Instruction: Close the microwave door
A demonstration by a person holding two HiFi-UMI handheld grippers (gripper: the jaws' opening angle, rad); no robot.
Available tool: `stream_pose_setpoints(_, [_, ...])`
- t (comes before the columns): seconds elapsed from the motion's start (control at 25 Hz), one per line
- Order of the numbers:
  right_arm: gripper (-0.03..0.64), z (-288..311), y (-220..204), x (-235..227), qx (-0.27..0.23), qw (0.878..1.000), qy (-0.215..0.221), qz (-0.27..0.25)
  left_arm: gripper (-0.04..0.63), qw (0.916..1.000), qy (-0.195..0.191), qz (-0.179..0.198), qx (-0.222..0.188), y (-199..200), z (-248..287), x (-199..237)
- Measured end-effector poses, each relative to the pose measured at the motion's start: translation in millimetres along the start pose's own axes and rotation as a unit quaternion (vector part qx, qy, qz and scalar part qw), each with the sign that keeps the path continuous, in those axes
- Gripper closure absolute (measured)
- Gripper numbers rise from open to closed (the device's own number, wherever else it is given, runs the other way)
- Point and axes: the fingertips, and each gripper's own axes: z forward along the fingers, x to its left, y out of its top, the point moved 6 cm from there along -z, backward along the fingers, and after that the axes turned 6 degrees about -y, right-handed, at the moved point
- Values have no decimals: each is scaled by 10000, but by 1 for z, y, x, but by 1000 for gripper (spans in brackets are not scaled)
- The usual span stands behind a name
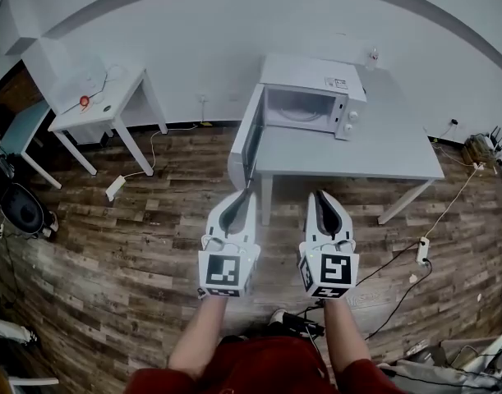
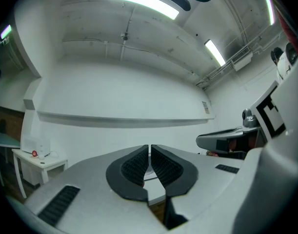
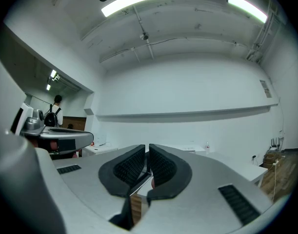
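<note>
A white microwave (image 1: 313, 95) stands on the far left part of a pale table (image 1: 374, 153). Its door (image 1: 246, 142) hangs wide open, swung out to the left over the table's corner, and the cavity shows empty. Both grippers are held side by side in front of the table, short of the door. My left gripper (image 1: 243, 195) (image 2: 149, 151) is shut with nothing between its pads and points toward the door's lower edge. My right gripper (image 1: 321, 195) (image 3: 147, 154) is shut and empty too, pointing at the table's front edge.
A small white side table (image 1: 103, 109) with a red item stands at the left, and a teal chair (image 1: 20, 131) beyond it. A power strip (image 1: 115, 188) and cables lie on the wooden floor. Another strip (image 1: 422, 251) lies at the right. A person (image 3: 55, 112) stands far off.
</note>
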Motion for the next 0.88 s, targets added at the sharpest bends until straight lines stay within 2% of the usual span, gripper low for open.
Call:
stream_pose_setpoints(0.44, [571, 38, -22, -60, 34, 9998, 158, 110, 558, 9997, 178, 124, 94, -9, 61, -25])
stream_pose_setpoints(0.88, [571, 88, -44, -42, 173, 9993, 314, 77, 558, 9990, 377, 10, 241, -37, 86, 16])
